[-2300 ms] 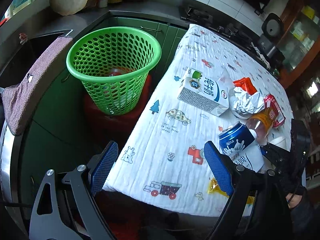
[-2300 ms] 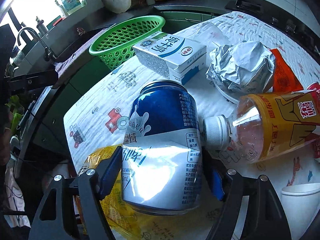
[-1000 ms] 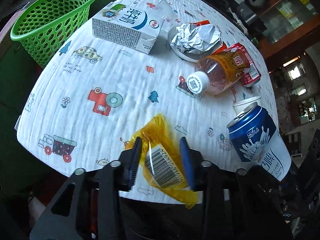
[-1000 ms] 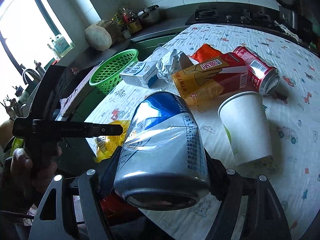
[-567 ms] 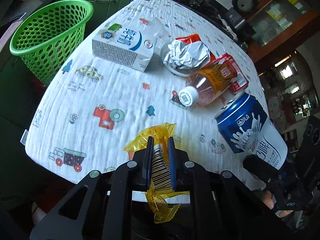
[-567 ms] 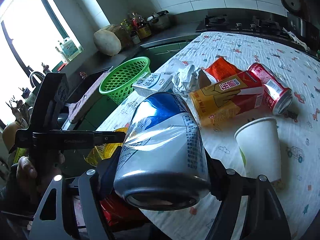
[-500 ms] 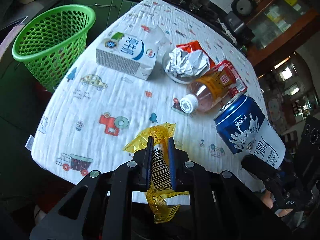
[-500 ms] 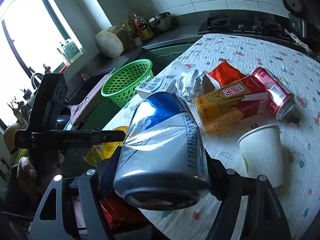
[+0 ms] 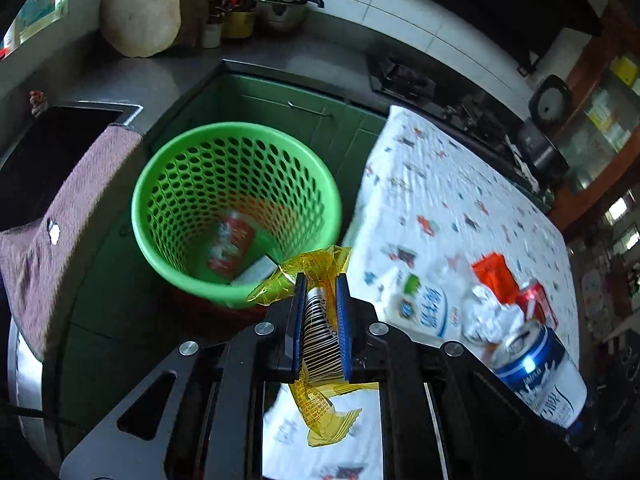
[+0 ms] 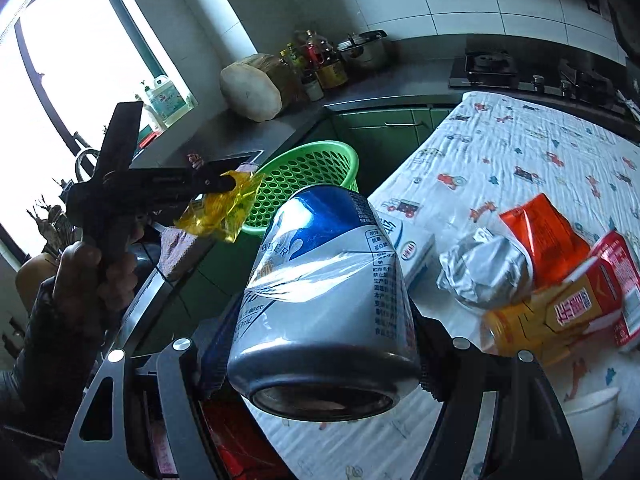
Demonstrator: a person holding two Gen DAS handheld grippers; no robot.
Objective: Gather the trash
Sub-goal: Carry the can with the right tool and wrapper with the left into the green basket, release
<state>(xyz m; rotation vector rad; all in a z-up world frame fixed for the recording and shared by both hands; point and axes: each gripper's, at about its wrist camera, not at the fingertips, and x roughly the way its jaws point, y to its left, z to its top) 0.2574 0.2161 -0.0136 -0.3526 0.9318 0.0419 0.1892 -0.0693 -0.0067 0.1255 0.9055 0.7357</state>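
Note:
My left gripper (image 9: 320,292) is shut on a yellow plastic wrapper (image 9: 318,320) with a barcode, held in the air just short of the green perforated basket (image 9: 236,208). The basket holds a red can (image 9: 230,248) and a white carton. In the right wrist view the left gripper (image 10: 224,184) holds the wrapper (image 10: 218,208) beside the basket (image 10: 304,180). My right gripper (image 10: 320,332) is shut on a blue and white can (image 10: 324,300), held above the table's near corner; the can also shows in the left wrist view (image 9: 540,376).
On the printed tablecloth (image 10: 520,152) lie a milk carton (image 9: 420,308), crumpled foil (image 10: 484,272), an orange packet (image 10: 536,232), a yellow-labelled bottle (image 10: 552,316), a red can (image 10: 624,276) and a paper cup (image 10: 596,420). A sink with a towel (image 9: 60,208) is left of the basket.
My left gripper has lifted the yellow wrapper off the table and swung left toward the basket. My right gripper has carried the can up and left, off the table.

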